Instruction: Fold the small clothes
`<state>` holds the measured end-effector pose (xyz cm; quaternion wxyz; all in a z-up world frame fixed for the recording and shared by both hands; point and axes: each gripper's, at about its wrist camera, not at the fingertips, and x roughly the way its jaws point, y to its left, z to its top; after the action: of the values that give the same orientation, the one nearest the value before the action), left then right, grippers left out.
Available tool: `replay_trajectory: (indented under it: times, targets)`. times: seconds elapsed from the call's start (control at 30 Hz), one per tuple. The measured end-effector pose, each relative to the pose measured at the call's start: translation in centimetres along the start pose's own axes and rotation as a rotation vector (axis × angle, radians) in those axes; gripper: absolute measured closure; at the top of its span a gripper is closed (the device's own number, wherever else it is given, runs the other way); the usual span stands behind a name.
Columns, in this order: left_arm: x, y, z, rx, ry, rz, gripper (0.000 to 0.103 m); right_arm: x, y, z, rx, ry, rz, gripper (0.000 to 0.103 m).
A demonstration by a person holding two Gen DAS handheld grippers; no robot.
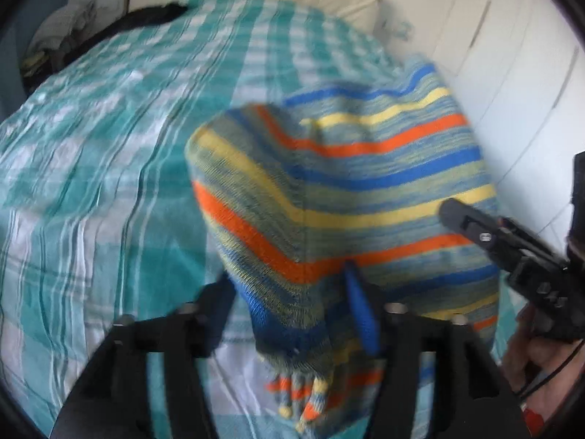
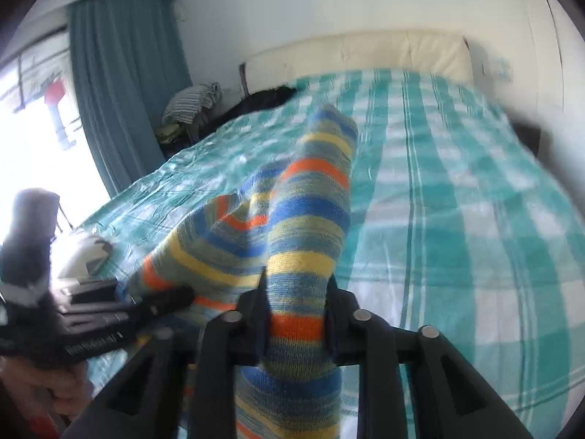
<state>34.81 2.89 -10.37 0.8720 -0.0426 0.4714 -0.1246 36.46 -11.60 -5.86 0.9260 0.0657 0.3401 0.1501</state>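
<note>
A small striped knit garment (image 1: 351, 190), blue, yellow, orange and grey-green, hangs between both grippers above the bed. My left gripper (image 1: 299, 300) is shut on one bunched part of it, whose fringed end dangles below the fingers. My right gripper (image 2: 296, 292) is shut on another part of the garment (image 2: 303, 219), which stands up in front of its fingers. The right gripper also shows in the left wrist view (image 1: 512, 248) at the garment's right side. The left gripper shows in the right wrist view (image 2: 109, 314) at lower left.
The bed carries a teal and white checked sheet (image 1: 109, 146), also in the right wrist view (image 2: 457, 201), with a cream headboard (image 2: 365, 55) behind. A black item (image 2: 267, 100) and a heap of clothes (image 2: 190, 106) lie at the far left. A teal curtain (image 2: 124, 80) hangs by the window.
</note>
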Motion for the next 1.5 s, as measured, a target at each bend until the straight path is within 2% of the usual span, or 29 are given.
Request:
replay_trajectory:
  times: [0.03, 0.07, 0.1, 0.13, 0.2, 0.27, 0.33, 0.4, 0.47, 0.6, 0.73, 0.9, 0.97, 1.07, 1.17, 1.3, 1.4, 1.5]
  targets:
    - [1.0, 0.7, -1.1, -0.016, 0.036, 0.042, 0.034, 1.6, -1.3, -0.9, 0.036, 0.09, -0.029, 0.026]
    - [1.6, 1.5, -3.0, -0.018, 0.069, 0.078, 0.044, 2.1, -2.2, -1.6, 0.051, 0.143, -0.07, 0.005]
    - [1.4, 1.9, -4.6, -0.007, 0.077, 0.089, 0.046, 2.2, -3.4, -3.5, 0.061, 0.192, -0.126, 0.005]
    - [0.7, 2.2, -6.0, 0.007, 0.067, 0.097, 0.045, 1.4, -3.9, -5.0, 0.053, 0.204, -0.152, 0.005]
    - [-2.1, 1.9, -8.3, 0.046, 0.021, 0.152, 0.032, -0.4, -4.3, -7.5, 0.017, 0.226, -0.191, 0.005]
    - [-5.9, 0.8, -10.0, 0.089, -0.054, 0.225, 0.011, -2.8, -4.1, -10.1, -0.017, 0.259, -0.219, 0.005]
    - [-9.4, -0.5, -10.5, 0.114, -0.134, 0.264, 0.003, -5.8, -3.6, -11.7, -0.026, 0.274, -0.209, 0.005]
    - [-12.3, -1.5, -10.8, 0.117, -0.184, 0.291, 0.003, -8.3, -3.6, -12.1, -0.025, 0.265, -0.198, 0.005]
    - [-14.6, -2.1, -11.1, 0.102, -0.211, 0.285, 0.003, -11.2, -3.0, -12.2, -0.024, 0.244, -0.19, 0.004]
    - [-18.0, -3.7, -11.6, 0.089, -0.239, 0.277, 0.003, -15.3, -0.8, -12.0, -0.04, 0.22, -0.182, 0.004]
    - [-20.4, -5.8, -12.9, 0.108, -0.244, 0.336, 0.002, -18.4, 1.9, -11.2, -0.097, 0.199, -0.164, 0.004]
    - [-22.0, -6.9, -14.3, 0.088, -0.232, 0.351, 0.002, -21.6, 4.5, -10.7, -0.141, 0.183, -0.144, 0.004]
    - [-22.6, -7.3, -14.9, 0.067, -0.213, 0.362, 0.002, -22.8, 5.3, -10.5, -0.155, 0.169, -0.151, 0.0]
    - [-23.2, -7.8, -15.7, 0.043, -0.134, 0.359, 0.002, -24.4, 6.3, -10.6, -0.166, 0.164, -0.177, 0.0]
    - [-24.1, -8.4, -17.2, 0.031, -0.082, 0.325, 0.002, -26.1, 7.2, -11.6, -0.113, 0.179, -0.196, 0.0]
    - [-26.5, -9.8, -19.4, 0.046, -0.11, 0.325, 0.002, -28.7, 8.3, -13.7, -0.011, 0.225, -0.163, 0.0]
    - [-27.8, -11.2, -19.6, 0.096, -0.135, 0.323, 0.002, -30.0, 9.6, -14.3, -0.03, 0.238, -0.188, 0.0]
    - [-28.7, -11.5, -18.8, 0.101, -0.161, 0.312, 0.002, -30.8, 10.2, -13.5, -0.047, 0.207, -0.237, 0.0]
